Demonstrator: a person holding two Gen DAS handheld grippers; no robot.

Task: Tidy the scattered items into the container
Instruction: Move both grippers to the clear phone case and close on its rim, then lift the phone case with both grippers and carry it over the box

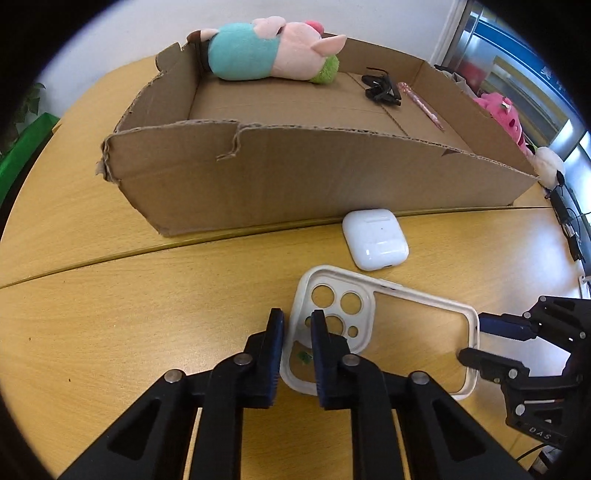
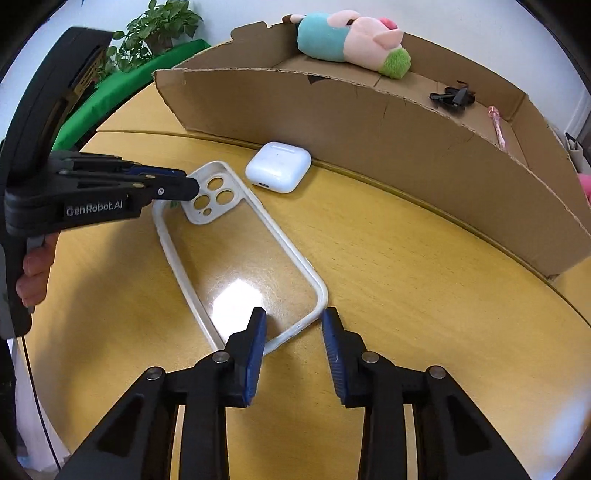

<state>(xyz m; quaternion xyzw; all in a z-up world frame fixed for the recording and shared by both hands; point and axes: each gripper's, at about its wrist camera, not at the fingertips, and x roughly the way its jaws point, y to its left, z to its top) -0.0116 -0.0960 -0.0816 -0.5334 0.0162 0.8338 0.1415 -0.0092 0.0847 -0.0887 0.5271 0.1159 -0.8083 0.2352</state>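
A clear phone case (image 1: 417,332) (image 2: 240,251) with a white rim lies flat on the wooden table. My left gripper (image 1: 297,319) (image 2: 192,188) is shut on its rim beside the camera holes. My right gripper (image 2: 293,317) (image 1: 471,338) is shut across the opposite end's corner rim, one finger inside the case and one outside. A white earbuds case (image 1: 375,238) (image 2: 279,166) sits just beyond, against the cardboard box (image 1: 295,177) (image 2: 369,122). Inside the box lie a plush pig (image 1: 269,51) (image 2: 351,35), a black clip (image 1: 380,88) (image 2: 452,96) and a pink pen (image 1: 421,103) (image 2: 496,125).
A pink plush (image 1: 506,114) and a white fluffy item (image 1: 550,166) lie outside the box's right end, with black cables (image 1: 569,221) near the table edge. A potted plant (image 2: 159,33) and green sheet (image 2: 122,96) stand beyond the left side. A hand (image 2: 37,273) holds the left gripper.
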